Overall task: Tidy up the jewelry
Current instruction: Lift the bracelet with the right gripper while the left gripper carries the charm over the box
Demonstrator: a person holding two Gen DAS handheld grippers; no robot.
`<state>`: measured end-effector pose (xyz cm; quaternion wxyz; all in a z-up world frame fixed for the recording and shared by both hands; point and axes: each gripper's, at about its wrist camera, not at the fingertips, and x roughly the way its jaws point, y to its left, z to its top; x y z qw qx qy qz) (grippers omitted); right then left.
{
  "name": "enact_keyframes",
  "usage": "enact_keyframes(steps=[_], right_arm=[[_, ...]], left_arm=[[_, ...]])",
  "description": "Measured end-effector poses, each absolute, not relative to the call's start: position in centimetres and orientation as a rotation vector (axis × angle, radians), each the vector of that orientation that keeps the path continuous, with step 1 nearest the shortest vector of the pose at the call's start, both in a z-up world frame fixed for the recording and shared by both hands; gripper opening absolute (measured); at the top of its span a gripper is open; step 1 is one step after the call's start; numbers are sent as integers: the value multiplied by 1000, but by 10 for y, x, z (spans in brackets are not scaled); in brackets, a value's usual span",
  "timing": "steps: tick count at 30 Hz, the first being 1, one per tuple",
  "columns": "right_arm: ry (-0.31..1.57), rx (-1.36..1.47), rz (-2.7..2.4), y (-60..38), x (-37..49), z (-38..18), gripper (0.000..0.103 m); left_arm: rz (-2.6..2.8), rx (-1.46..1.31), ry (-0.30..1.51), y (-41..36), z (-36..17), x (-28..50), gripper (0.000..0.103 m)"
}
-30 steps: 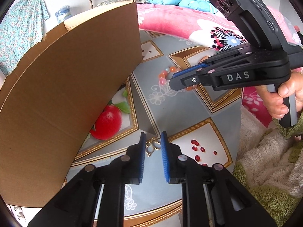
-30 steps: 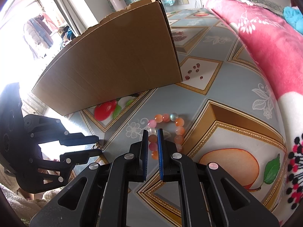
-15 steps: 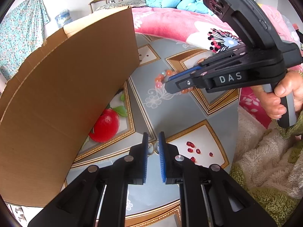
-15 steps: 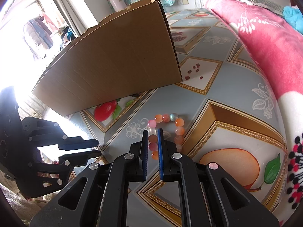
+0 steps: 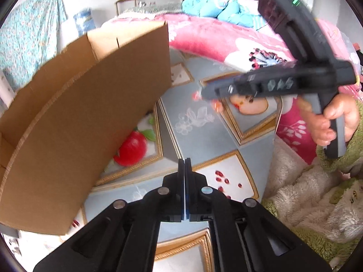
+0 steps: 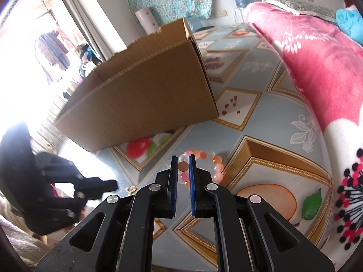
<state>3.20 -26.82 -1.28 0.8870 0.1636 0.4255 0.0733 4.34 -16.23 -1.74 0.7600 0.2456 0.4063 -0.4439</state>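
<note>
A bead bracelet (image 6: pixel 205 165) of pink, orange and clear beads hangs from my right gripper (image 6: pixel 182 165), whose jaws pinch one side of it above the table. The left wrist view shows that gripper (image 5: pixel 204 91) blurred, with beads (image 5: pixel 216 105) dangling under it. My left gripper (image 5: pixel 184 165) is shut; nothing shows between its pads. A small gold ornament (image 6: pixel 131 189) lies on the table beside the left gripper in the right wrist view. The open cardboard box (image 5: pixel 86 117) stands to the left, also in the right wrist view (image 6: pixel 147 99).
The table wears a blue cloth (image 5: pixel 204 145) printed with fruit and gold frames. A pink blanket (image 6: pixel 317 68) lies along the right side. Fuzzy green-and-white fabric (image 5: pixel 313 204) lies at the table's near right.
My left gripper has closed fully and risen. My right gripper has lifted the bracelet off the cloth and moved toward the box.
</note>
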Motion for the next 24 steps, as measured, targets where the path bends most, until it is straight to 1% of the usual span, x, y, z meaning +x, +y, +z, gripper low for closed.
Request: enact_keyframes(steps=[2, 5, 7, 15, 22, 24], right_arm=[[873, 357, 157, -271, 32, -10, 7], [867, 387, 165, -277, 30, -9, 7], [857, 420, 184, -279, 28, -7, 7], [819, 497, 218, -286, 21, -3, 7], [819, 511, 215, -288, 20, -5, 7], [821, 515, 217, -290, 19, -6, 7]], left_arm=[[-954, 544, 896, -163, -24, 42, 20], [-943, 550, 903, -165, -31, 42, 27], [-935, 567, 902, -166, -36, 43, 29], [-946, 591, 896, -171, -39, 47, 29], [-974, 613, 923, -174, -38, 47, 24], [-982, 622, 923, -175, -38, 46, 18]])
